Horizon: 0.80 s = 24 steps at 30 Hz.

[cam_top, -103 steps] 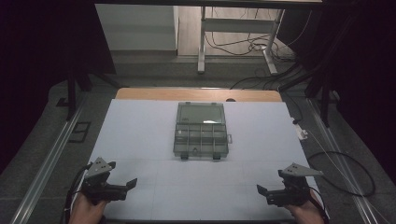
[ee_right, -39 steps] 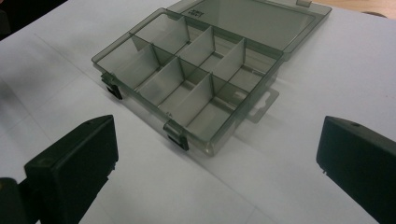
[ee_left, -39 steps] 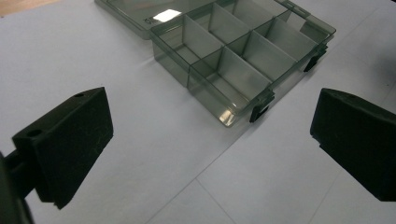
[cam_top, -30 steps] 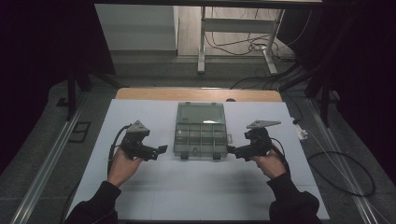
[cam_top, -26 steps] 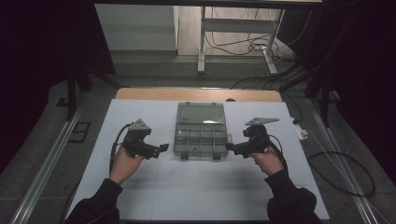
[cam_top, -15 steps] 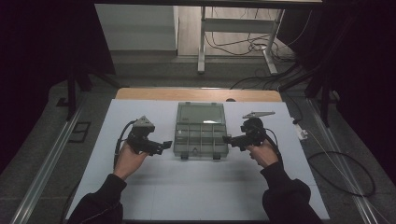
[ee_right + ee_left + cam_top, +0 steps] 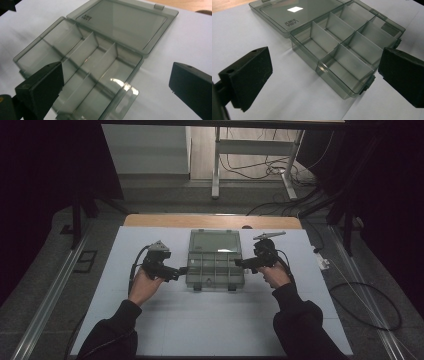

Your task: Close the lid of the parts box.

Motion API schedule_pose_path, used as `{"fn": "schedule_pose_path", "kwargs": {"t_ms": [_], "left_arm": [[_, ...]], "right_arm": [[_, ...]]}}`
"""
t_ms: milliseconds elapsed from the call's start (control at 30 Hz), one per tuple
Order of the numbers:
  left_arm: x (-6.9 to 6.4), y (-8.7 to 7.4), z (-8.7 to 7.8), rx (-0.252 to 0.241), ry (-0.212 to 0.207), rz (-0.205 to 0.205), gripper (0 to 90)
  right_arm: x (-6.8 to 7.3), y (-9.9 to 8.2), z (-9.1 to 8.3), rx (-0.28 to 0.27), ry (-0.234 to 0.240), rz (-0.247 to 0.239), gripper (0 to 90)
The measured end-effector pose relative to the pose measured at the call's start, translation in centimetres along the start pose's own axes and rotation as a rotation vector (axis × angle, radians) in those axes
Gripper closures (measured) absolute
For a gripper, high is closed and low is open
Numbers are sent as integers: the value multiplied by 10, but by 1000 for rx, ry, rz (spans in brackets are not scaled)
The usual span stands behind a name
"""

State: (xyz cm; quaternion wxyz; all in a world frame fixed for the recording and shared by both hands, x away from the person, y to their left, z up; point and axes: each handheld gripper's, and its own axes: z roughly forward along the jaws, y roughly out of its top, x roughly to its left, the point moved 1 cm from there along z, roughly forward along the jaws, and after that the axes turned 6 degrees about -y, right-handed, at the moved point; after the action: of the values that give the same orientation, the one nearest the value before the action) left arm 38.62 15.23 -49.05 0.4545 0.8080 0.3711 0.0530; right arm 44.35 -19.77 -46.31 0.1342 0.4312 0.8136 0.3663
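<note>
A smoky see-through compartment box [image 7: 215, 265] lies in the middle of the white table [image 7: 215, 320], its lid [image 7: 215, 241] folded flat toward the far side. Its compartments look empty in the left gripper view [image 7: 342, 47] and the right gripper view [image 7: 82, 62]. My left gripper [image 7: 181, 270] stands open just left of the box, its jaws straddling the box's near-left corner [image 7: 325, 75]. At the box's right side my right gripper [image 7: 239, 263] is open too, jaws spread wide around the right-end compartments [image 7: 116, 87]. Neither holds anything.
A wooden strip [image 7: 210, 221] runs along the table's far edge. A small white object [image 7: 322, 262] sits off the right edge, with cables [image 7: 370, 305] looped on the floor. A metal stand [image 7: 216, 165] rises beyond the table.
Both grippers came forward from the near corners and moved inward until they flank the box. In the last half second each edged a little closer to it.
</note>
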Motion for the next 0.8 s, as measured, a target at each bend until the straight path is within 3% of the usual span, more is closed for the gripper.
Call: {"fn": "schedule_pose_path", "kwargs": {"t_ms": [100,200,333,633,800], "left_arm": [[1,2,3,-1,-12,8,0],[2,4,8,2,13,26,0],[4,5,14,-7,3,17,0],[7,11,26,-8,-21,-22,0],[7,13,31,14,-19,-8,0]], "right_arm": [[-3,3,4,14,-2,6,2],[-9,8,8,14,-4,36,12],[-15,13,13,0,-18,54,11],[-20,24,22,28,-13,58,4],[-20,29,27,48,-29,41,11]]}}
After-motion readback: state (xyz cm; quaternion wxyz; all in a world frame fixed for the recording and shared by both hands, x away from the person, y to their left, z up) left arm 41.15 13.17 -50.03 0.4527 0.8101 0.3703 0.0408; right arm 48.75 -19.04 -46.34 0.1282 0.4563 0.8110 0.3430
